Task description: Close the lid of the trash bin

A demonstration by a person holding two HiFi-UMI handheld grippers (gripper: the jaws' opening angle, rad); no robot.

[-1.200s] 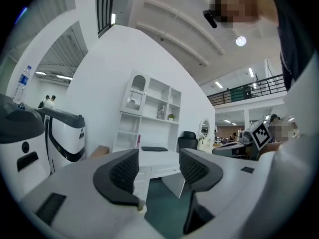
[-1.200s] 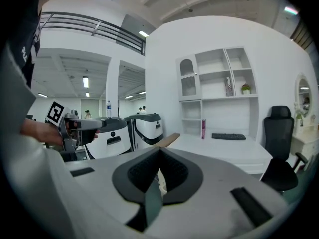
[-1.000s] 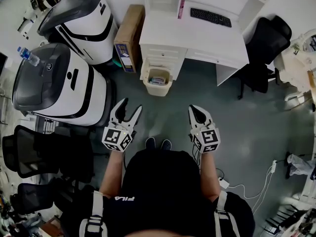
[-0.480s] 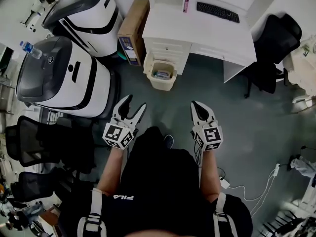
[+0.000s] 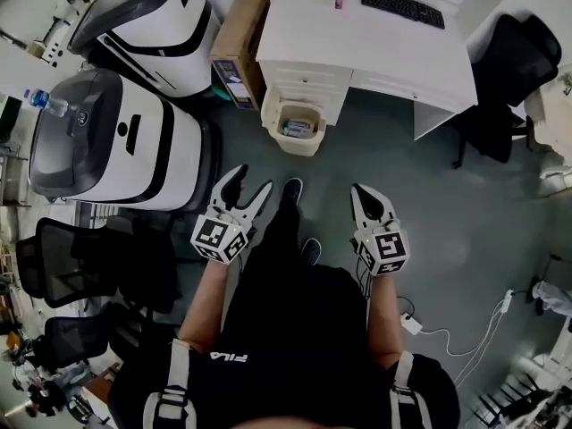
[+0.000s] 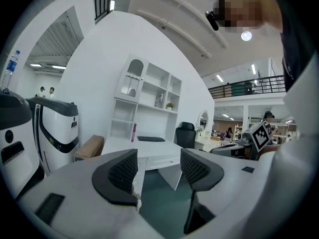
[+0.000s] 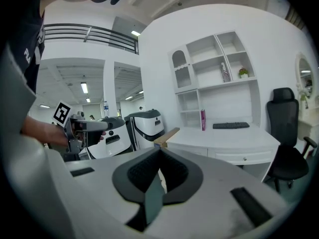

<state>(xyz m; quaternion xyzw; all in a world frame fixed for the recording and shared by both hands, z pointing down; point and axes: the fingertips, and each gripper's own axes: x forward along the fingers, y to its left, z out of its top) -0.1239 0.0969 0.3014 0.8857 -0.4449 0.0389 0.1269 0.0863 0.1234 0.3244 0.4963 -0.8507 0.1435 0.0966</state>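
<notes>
The beige trash bin (image 5: 298,125) stands on the floor against the white desk, its top open and some rubbish showing inside. My left gripper (image 5: 250,180) hovers short of it and a little to the left, jaws open and empty. In the left gripper view (image 6: 158,166) the dark pads stand apart with only floor and desk between them. My right gripper (image 5: 362,190) hangs to the bin's lower right with its jaws shut on nothing. The right gripper view (image 7: 158,171) shows the pads pressed together. The bin does not show clearly in either gripper view.
A white desk (image 5: 375,43) with a keyboard (image 5: 402,7) stands behind the bin, and a cardboard box (image 5: 237,43) leans at its left. Two white-grey machines (image 5: 116,141) (image 5: 152,16) fill the left. Black chairs (image 5: 514,61) (image 5: 71,266) flank the area. A shoe (image 5: 291,190) is near the bin.
The person has stepped one foot forward toward the bin, and both grippers have shifted slightly forward with the body. Their jaws have not changed.
</notes>
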